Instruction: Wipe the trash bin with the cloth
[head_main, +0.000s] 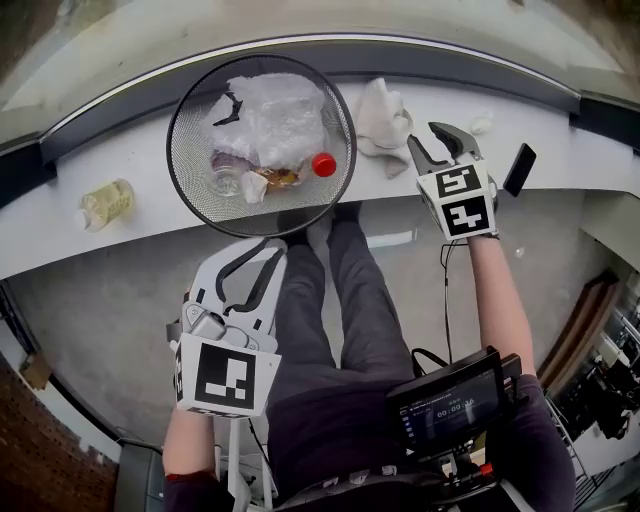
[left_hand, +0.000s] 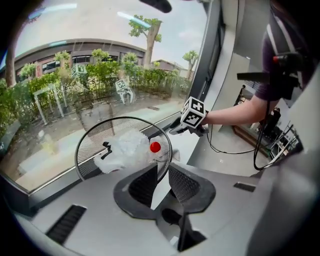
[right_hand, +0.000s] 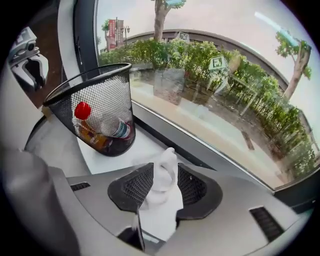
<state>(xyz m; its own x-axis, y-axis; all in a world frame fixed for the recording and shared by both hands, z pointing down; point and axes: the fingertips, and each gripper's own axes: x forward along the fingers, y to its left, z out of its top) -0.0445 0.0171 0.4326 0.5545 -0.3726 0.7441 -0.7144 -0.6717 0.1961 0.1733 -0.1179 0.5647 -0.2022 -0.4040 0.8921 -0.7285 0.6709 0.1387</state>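
Observation:
The black mesh trash bin stands on the white window ledge, full of clear plastic, a bottle and a red cap. The white cloth lies crumpled on the ledge just right of the bin. My right gripper points at the cloth's right edge; in the right gripper view the cloth sits between the spread jaws, not pinched. The left gripper hovers below the ledge's front edge, open and empty, facing the bin.
A black phone lies on the ledge right of the right gripper, and a crumpled yellowish bottle lies far left. Window glass runs directly behind the ledge. The person's legs and a screen device are below.

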